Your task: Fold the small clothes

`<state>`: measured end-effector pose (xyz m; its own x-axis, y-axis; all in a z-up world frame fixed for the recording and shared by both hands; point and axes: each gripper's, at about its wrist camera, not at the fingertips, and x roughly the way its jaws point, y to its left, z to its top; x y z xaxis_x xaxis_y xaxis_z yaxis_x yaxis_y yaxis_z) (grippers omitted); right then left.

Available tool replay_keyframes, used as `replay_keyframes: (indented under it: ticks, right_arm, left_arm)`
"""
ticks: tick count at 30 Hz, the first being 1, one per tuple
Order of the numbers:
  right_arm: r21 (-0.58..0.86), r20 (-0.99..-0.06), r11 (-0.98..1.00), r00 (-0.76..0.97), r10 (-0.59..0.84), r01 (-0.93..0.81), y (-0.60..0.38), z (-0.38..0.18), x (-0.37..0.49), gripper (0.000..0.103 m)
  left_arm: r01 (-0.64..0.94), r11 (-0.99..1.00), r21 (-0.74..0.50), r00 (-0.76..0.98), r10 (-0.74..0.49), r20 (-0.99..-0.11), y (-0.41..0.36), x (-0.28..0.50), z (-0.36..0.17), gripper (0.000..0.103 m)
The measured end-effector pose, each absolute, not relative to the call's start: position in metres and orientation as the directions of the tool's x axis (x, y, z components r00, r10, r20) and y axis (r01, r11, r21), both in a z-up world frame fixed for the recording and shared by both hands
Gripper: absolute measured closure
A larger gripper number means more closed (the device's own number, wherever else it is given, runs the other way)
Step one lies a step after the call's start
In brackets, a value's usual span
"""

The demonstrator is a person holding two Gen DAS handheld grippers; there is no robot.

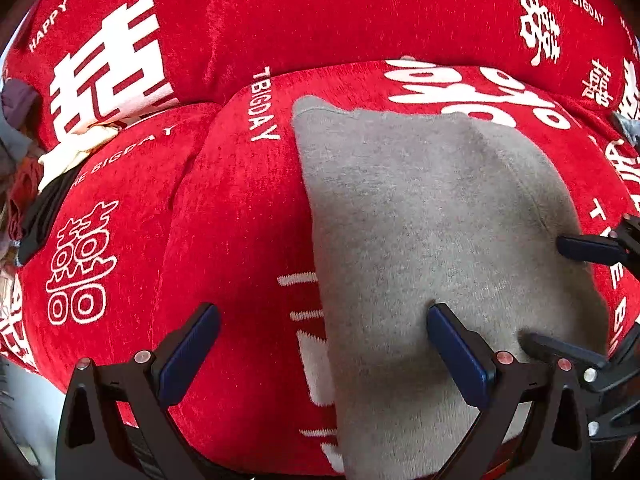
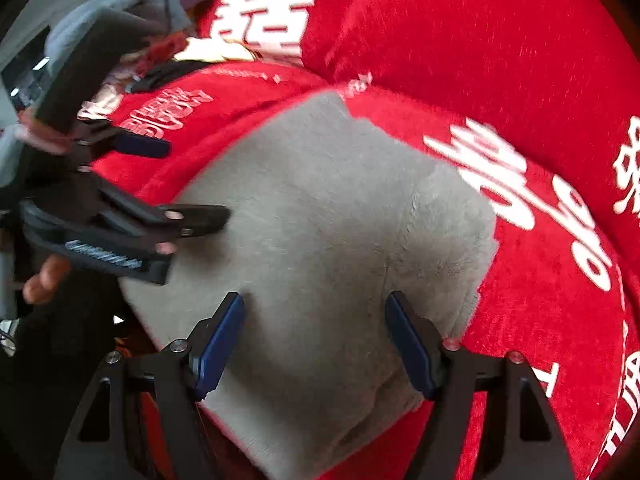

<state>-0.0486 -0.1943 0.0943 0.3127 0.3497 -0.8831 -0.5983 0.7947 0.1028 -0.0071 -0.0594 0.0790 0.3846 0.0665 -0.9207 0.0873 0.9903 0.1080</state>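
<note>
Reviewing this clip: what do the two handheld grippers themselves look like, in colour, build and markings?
Both the left gripper and right gripper have black angular frames with triangular cut-outs, silver and reddish pivot screws, and flat dark-blue pads on the fingers. In the right wrist view, the left gripper's body carries blurred white lettering.

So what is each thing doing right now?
Grey cloth: lying flat on the sofa, not gripped.
Left gripper: open, above the cloth's left edge.
Right gripper: open, over the cloth.
Red sofa: covered with a printed throw.
Clothes pile: heaped, unfolded.
</note>
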Motion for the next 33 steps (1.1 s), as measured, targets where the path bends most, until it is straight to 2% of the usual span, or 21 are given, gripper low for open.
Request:
replay_keyframes:
  ticks: [12,23,28,33]
  right_arm:
    - [0.09,-0.893,0.834,0.327,0.31,-0.544,-0.186,0.092,-0.035,0.022]
    - [0.009,-0.878,0.917,0.435,0.198,-0.399,-0.192,0.142,-0.056,0.022]
    - [0.074,-0.89,0.907,0.383,0.248,-0.415,-0.191,0.133,-0.065,0.022]
    - [0.053,-0.908,0.908,0.36,0.217,-0.415,-0.184,0.118,-0.069,0.022]
  left_arm:
    - [0.082,0.991,0.101,0.356,0.066,-0.932,-0.063,0.003,0.075,0.0]
    - [0.062,0.994,0.087,0.413,0.054,-0.909,-0.068,-0.014,0.113,0.0]
    - [0.051,0.996,0.075,0.427,0.046,-0.903,-0.07,-0.021,0.119,0.0]
    - [0.031,0.997,0.072,0.426,0.052,-0.903,-0.069,-0.026,0.121,0.0]
